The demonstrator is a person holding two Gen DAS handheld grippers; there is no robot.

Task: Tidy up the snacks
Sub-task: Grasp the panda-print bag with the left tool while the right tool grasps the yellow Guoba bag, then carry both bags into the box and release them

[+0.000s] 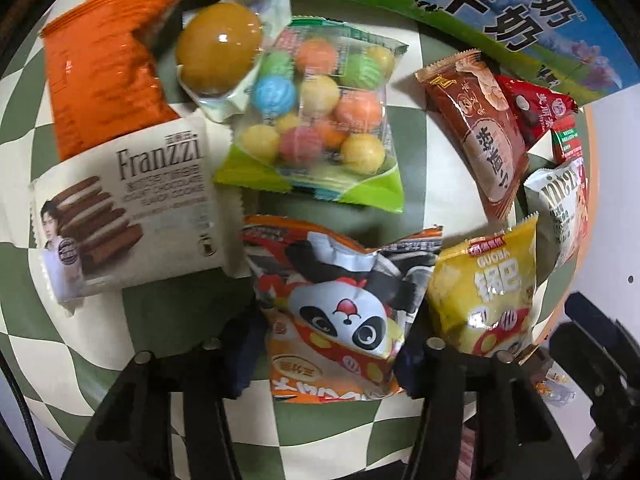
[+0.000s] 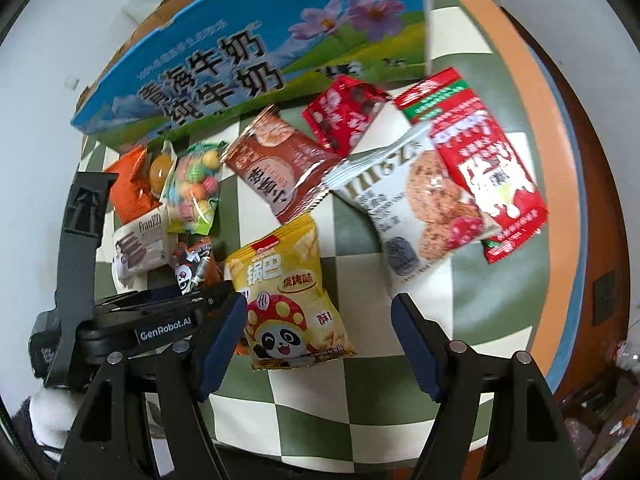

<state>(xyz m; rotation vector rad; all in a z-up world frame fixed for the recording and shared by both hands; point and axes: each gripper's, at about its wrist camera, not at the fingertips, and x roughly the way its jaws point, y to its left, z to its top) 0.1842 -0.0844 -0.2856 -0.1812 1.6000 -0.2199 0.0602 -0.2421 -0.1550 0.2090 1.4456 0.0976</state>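
An orange panda snack packet point(image 1: 332, 320) lies on the checkered tablecloth point(image 1: 340, 432). My left gripper point(image 1: 324, 352) points down over it, both pads pressing its crumpled sides. In the right wrist view a yellow panda crisp packet point(image 2: 288, 300) sits between the fingers of my right gripper point(image 2: 320, 332). Its left edge is at the left pad point(image 2: 224, 336); the right pad stands well apart from it, so this gripper is open. The left gripper's black body point(image 2: 160, 328) shows beside it, over the orange packet point(image 2: 192, 268).
Scattered snacks: a Franzzi cookie pack point(image 1: 132, 216), gumball bag point(image 1: 320, 120), orange wrapper point(image 1: 100, 64), jelly cup point(image 1: 218, 48), brown packet point(image 2: 276, 168), white cookie packet point(image 2: 412, 208), two red packets point(image 2: 488, 160). A blue milk carton box point(image 2: 248, 60) stands behind. The table rim point(image 2: 532, 120) curves right.
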